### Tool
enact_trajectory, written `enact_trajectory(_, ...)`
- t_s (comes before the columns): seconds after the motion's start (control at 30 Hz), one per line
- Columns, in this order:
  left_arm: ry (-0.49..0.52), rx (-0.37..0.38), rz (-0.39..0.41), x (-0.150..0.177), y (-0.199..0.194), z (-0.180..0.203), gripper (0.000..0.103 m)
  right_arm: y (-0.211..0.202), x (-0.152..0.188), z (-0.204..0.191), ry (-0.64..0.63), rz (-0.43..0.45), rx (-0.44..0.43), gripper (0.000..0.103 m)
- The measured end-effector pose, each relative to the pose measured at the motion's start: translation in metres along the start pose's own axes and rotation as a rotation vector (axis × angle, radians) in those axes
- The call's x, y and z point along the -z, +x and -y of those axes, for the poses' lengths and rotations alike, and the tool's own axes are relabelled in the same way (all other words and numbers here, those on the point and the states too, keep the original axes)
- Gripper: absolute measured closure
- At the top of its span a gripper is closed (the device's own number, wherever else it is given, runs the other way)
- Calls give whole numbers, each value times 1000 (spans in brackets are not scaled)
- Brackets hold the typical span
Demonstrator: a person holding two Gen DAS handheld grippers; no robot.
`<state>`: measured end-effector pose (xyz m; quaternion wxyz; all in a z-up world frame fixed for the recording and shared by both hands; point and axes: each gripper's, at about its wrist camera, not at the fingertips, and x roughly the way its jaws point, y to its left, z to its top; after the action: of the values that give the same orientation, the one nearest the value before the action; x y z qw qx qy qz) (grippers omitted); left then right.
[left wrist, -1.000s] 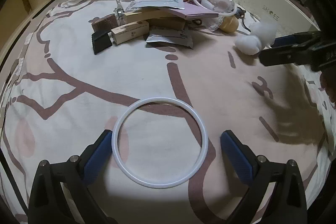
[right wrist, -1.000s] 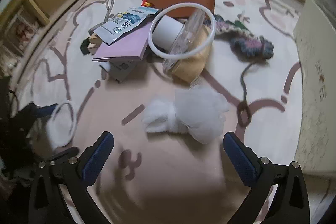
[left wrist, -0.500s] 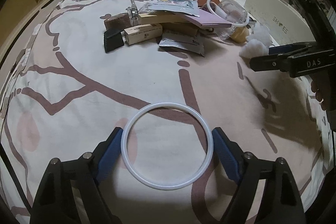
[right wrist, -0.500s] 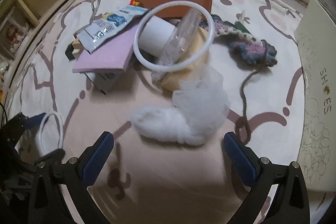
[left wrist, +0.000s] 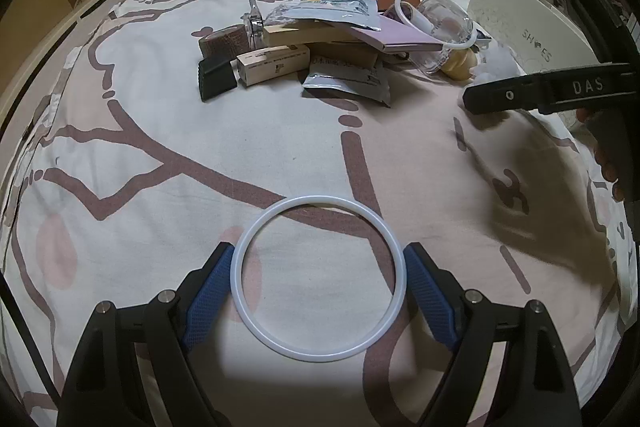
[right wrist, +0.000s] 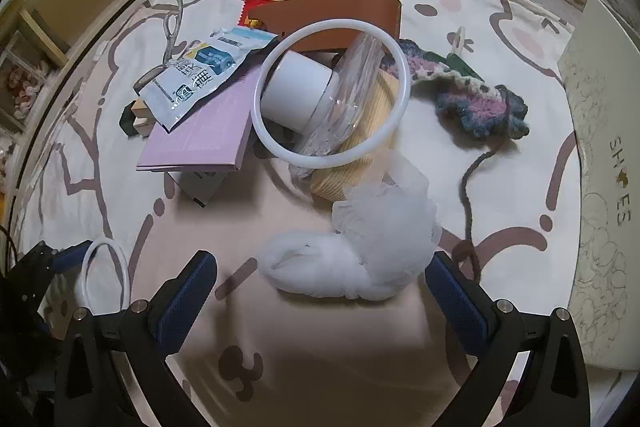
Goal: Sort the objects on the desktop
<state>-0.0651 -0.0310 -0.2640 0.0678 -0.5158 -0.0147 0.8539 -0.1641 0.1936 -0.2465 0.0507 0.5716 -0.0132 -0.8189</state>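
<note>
A white ring (left wrist: 318, 339) lies flat on the patterned sheet between the blue pads of my left gripper (left wrist: 318, 281); both pads touch its rim. The ring also shows in the right wrist view (right wrist: 106, 277). My right gripper (right wrist: 320, 285) is open, its pads either side of a white mesh puff (right wrist: 356, 251). Behind it lies a pile: a second white ring (right wrist: 332, 95) over a white cylinder (right wrist: 296, 91) and clear glass (right wrist: 348, 95), a purple book (right wrist: 208, 123), a sachet (right wrist: 204, 75).
A white shoe box (right wrist: 604, 163) stands at the right. A crocheted piece (right wrist: 480, 103) with a yarn tail lies beside it. Small boxes (left wrist: 272, 65), a black clip (left wrist: 216, 79) and scissors (left wrist: 253, 11) sit at the pile's left. Pillows lie at the back.
My left gripper's pads have closed inward onto the white ring. My right gripper has moved forward toward the mesh puff, which now sits between its pads.
</note>
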Motion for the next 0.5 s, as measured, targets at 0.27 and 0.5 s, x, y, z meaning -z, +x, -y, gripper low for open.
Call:
enact_trajectory(0.27,-5,-13,0,-1,-2,1,18,6,-3,0,-15,-45,19,17)
enact_trajectory(0.5,-16,-18,-12,0,-2,3,17,1,-5,4,-20,-37,17,30)
